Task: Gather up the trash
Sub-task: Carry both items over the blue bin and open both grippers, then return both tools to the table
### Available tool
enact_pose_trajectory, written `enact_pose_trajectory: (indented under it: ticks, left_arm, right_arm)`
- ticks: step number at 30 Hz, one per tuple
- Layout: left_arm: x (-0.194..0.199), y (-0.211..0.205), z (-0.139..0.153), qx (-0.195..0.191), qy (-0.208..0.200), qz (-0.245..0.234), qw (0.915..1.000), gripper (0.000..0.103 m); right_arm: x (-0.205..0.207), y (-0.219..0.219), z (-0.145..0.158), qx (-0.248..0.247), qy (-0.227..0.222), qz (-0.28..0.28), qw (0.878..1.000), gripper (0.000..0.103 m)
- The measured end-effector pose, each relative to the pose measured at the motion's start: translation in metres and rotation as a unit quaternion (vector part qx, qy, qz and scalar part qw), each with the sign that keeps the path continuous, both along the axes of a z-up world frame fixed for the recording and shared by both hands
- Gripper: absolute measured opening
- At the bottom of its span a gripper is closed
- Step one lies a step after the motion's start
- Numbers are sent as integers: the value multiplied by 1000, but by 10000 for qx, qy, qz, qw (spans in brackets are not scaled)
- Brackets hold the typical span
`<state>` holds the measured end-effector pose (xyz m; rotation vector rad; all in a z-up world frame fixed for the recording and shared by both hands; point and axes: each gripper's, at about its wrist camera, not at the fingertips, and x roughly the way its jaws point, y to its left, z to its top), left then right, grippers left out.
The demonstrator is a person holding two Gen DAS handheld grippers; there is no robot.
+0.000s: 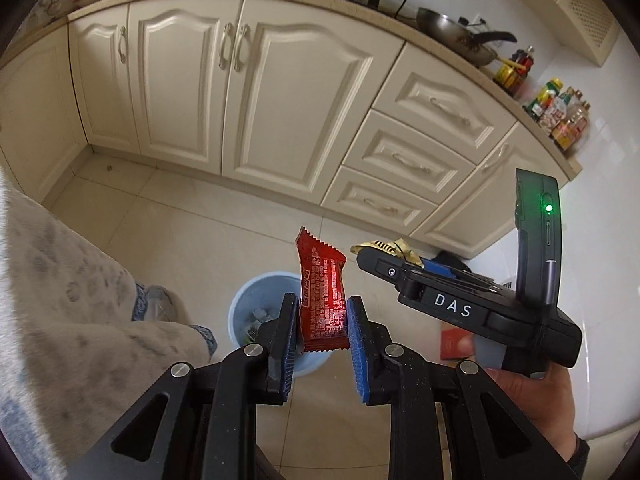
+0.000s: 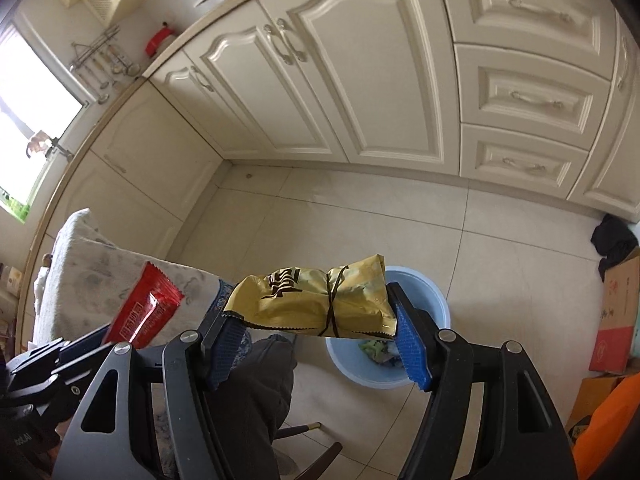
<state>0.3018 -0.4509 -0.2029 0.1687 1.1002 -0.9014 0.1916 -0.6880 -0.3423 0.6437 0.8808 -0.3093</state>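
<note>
Cream panelled cabinets (image 2: 352,80) across twelve o'clock, drawers (image 2: 532,92) toward two. Pale tiled floor (image 2: 320,216) below. Bright window (image 2: 36,92) at nine o'clock, daylight throughout

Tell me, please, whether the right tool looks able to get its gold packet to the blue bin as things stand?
Probably yes. The right tool holds the gold packet above the floor, with the open blue bin just below and beyond it; nothing visible lies between them.

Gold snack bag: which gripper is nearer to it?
Right. The right gripper holds the gold snack bag between its pads; the left gripper, off to its side, is shut on the red wrapper.
</note>
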Motion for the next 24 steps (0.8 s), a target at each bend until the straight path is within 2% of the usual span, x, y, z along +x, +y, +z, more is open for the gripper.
enact_pose_trajectory:
  ticks: [3, 4, 5, 7, 9, 13, 18, 21, 24]
  left_arm:
    - [16, -27, -21, 242, 93, -47, 9997, 25]
    - [21, -33, -27, 341, 150, -12, 9993, 34]
    - [24, -41, -32, 382, 169, 34, 9991, 48]
    - [31, -47, -35, 348, 149, 158, 9992, 63]
    - [31, -48, -34, 318, 90, 205, 9992, 69]
    - [29, -46, -23, 300, -226, 328, 9988, 88]
    - [16, -31, 6, 119, -691, 521, 9962, 97]
    - [4, -13, 30, -82, -1029, 666, 9924, 102]
    - [-10, 16, 53, -274, -1297, 871, 9873, 102]
  right_arm:
    - [0, -11, -12, 142, 80, -147, 9998, 83]
    - [-1, -14, -15, 179, 94, -192, 9996, 88]
    - [-3, -16, -17, 216, 101, -231, 9994, 90]
    - [-6, -18, -18, 256, 111, -295, 9992, 97]
    - [-9, -20, -19, 246, 121, -324, 9991, 99]
    - [-17, -21, -15, 254, 108, -437, 9987, 103]
    - [-24, -14, 6, 225, -81, -519, 9984, 103]
    - [-23, -2, 30, 118, -289, -441, 9985, 103]
    - [-16, 18, 59, -25, -540, -258, 9982, 103]
